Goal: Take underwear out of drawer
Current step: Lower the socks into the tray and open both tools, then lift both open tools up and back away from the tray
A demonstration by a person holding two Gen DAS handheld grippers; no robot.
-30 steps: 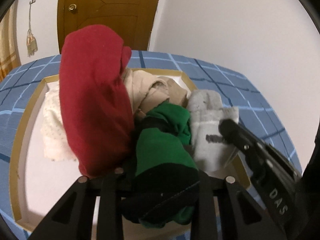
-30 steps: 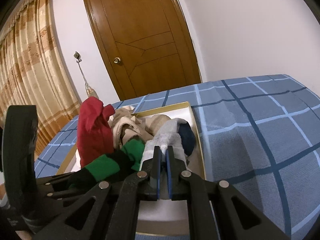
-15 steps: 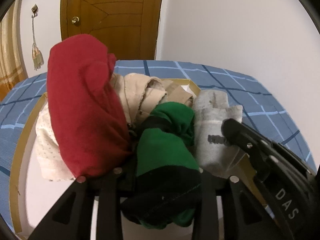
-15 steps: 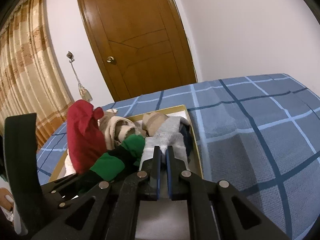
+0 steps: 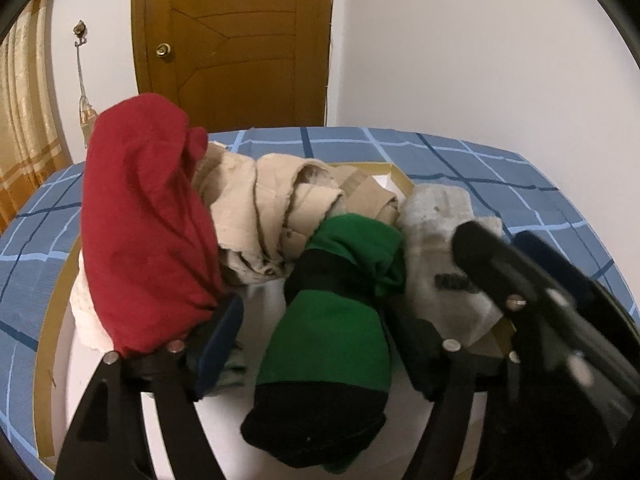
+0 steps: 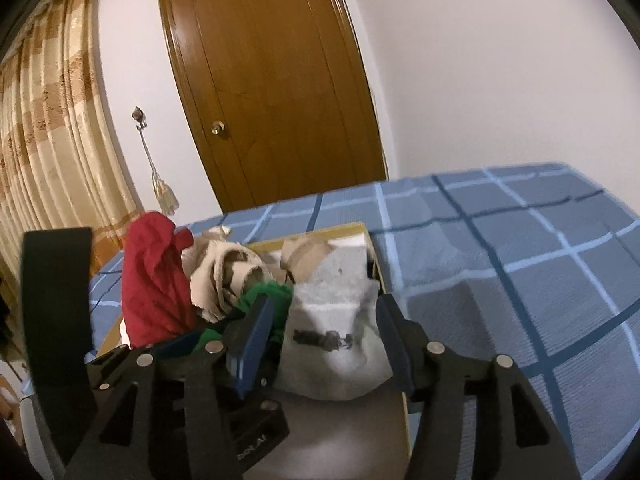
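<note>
Left tongs [image 5: 320,344] have just been spreading and now stand wide around the green-and-black underwear [image 5: 332,332], pads clear of it, with the red garment [image 5: 148,236] draped beside the left finger. Right tongs [image 6: 326,340] have just been parting too, gaping either side of the grey underwear [image 6: 336,344] without pressing it. Everything sits bunched in the shallow drawer [image 5: 44,344] on the blue checked bed [image 6: 520,264], so I'd call this the pick: next, close on one piece and lift clear.
</note>
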